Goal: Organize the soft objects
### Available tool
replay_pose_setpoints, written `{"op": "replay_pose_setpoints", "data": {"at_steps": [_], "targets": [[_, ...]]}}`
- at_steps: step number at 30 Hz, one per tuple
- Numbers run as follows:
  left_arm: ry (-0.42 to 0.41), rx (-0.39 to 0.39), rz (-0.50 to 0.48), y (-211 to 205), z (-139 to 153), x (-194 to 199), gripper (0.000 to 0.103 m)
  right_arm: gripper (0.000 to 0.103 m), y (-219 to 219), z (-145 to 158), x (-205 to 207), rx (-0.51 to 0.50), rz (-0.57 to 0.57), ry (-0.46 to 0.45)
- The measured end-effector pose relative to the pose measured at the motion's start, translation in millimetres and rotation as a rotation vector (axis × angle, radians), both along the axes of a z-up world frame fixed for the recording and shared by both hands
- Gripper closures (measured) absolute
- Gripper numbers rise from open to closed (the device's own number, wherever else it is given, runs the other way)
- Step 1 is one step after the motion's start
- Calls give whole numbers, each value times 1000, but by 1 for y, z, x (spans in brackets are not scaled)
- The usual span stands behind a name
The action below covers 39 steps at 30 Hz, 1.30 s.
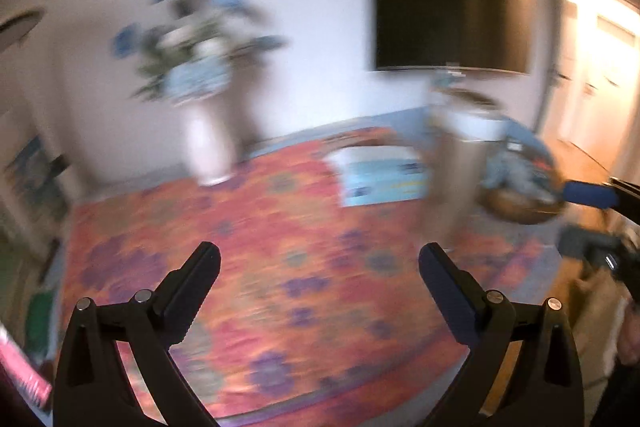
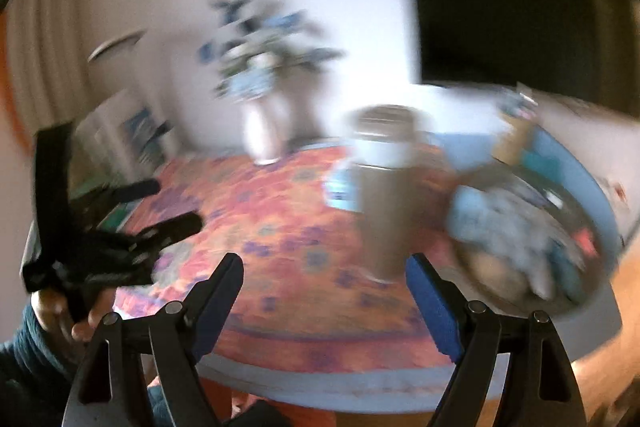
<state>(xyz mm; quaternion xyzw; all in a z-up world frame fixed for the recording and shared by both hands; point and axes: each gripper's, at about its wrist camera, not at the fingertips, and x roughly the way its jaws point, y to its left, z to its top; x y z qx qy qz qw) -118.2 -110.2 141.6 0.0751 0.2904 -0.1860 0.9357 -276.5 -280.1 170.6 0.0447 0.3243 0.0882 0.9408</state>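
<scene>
1. Soft grey and pale-blue cloth things lay heaped in a bowl (image 2: 532,223) at the right side of the desk (image 2: 320,379); motion blur hid whether they were socks, rags or small toys. From the left wrist view the same bowl (image 1: 520,195) sat far to the right, past a tall brown can (image 1: 452,163).

2. By my judgement the heap would be light, limp and easily squashed, with nothing to break. A pinch on a bunched fold near the top of the pile should lift one piece, though neighbours might drag along with it, since the pieces lay tangled.

3. The right tongs (image 2: 324,279) stood wide apart and held nothing. They hung above the near edge of the desk, with the brown can (image 2: 384,195) just ahead and the bowl ahead to the right, not touching either.

4. The left tongs (image 1: 320,267) were likewise spread wide and empty, over the orange and purple patterned cloth (image 1: 260,267) that covered the desk, well apart from the bowl.

5. A white vase of blue flowers (image 1: 204,123) and a light-blue box (image 1: 380,179) stood further back. The can stood near the bowl, so a reach from the left might knock it.
</scene>
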Motion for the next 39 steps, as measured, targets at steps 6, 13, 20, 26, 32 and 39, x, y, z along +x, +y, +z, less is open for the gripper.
{"op": "replay_pose_setpoints", "data": {"at_steps": [6, 13, 20, 26, 32, 39], "targets": [[50, 15, 183, 71, -26, 45, 3, 9, 97, -27, 68, -66, 104, 62], [168, 138, 323, 97, -87, 114, 3, 9, 129, -78, 182, -39, -6, 168], [354, 65, 351, 106, -135, 166, 2, 9, 124, -137, 255, -43, -112, 264], [356, 61, 360, 104, -142, 177, 0, 8, 128, -156, 279, -102, -151, 281], [349, 34, 360, 104, -144, 176, 0, 0, 114, -171, 280, -66, -224, 324], [350, 29, 357, 104, -146, 181, 0, 0, 123, -174, 280, -139, -210, 309]]}}
